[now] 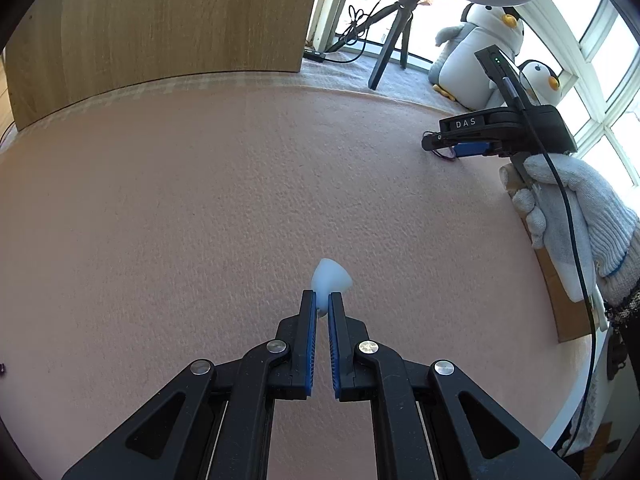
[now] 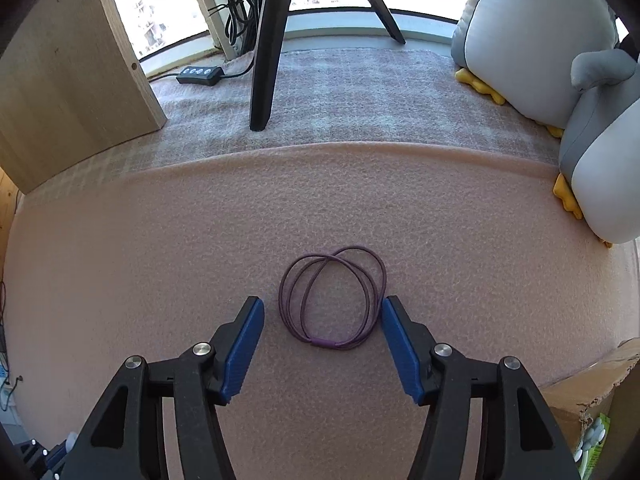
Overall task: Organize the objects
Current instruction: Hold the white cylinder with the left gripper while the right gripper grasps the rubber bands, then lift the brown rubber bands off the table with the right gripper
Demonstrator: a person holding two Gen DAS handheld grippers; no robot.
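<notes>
Clearly the only writing I can read is "DAS", white letters on the black body of my right gripper as the left wrist camera sees it out to the side, held in a hand wearing a pale knitted glove. On my left gripper the jaws are pinched nearly together on a small translucent white cone-shaped piece; its narrow end sits between the blue pads and its wider end sticks out past the tips, above the pink felt mat. From the right wrist camera my right gripper stands wide open, holding nothing. A purple elastic cord, coiled in a few loops, lies flat on the pink mat between its two fingertips; its right edge is just beside the right pad and I cannot tell whether they touch, while the left pad is clearly apart from it. Beyond the mat's far edge I see a wooden panel, a black tripod leg, a black inline switch box on its cable, and two plush penguins by the window
</notes>
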